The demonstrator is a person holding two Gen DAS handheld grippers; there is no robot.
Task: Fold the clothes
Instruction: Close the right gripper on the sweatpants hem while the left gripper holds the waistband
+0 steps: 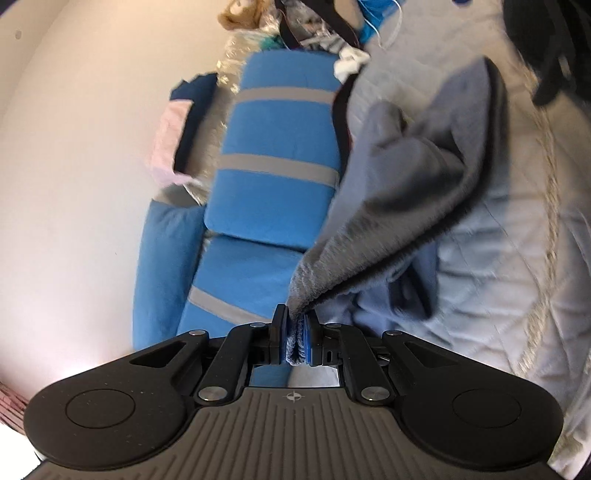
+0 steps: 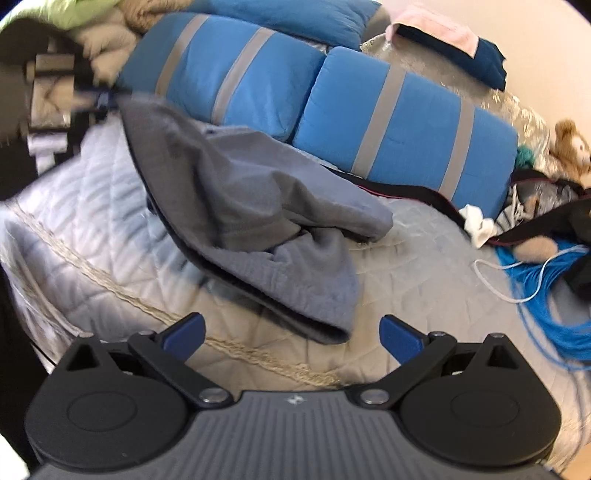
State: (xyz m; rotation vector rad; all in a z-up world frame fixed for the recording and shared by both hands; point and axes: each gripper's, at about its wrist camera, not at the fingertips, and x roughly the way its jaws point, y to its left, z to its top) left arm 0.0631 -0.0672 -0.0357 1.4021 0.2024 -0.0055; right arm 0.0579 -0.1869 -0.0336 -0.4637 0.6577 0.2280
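A grey fleece garment [image 1: 413,184] with a dark lining hangs stretched above the quilted bed. My left gripper [image 1: 295,332] is shut on one corner of it, with fabric pinched between the blue pads. In the right wrist view the same garment [image 2: 258,206] drapes from the upper left, where the left gripper [image 2: 101,98] shows as a blur, down to the bed, its lower edge just ahead of my right gripper [image 2: 291,332]. The right gripper is open and empty, above the bed and not touching the cloth.
A pale quilted bedspread [image 2: 92,221] covers the bed. Blue cushions with grey stripes [image 2: 399,122] line the wall side. A blue cord coil [image 2: 554,295], a white cloth [image 2: 478,221], a teddy bear [image 2: 570,147] and dark straps lie at the right. A clothes pile [image 2: 92,33] sits at upper left.
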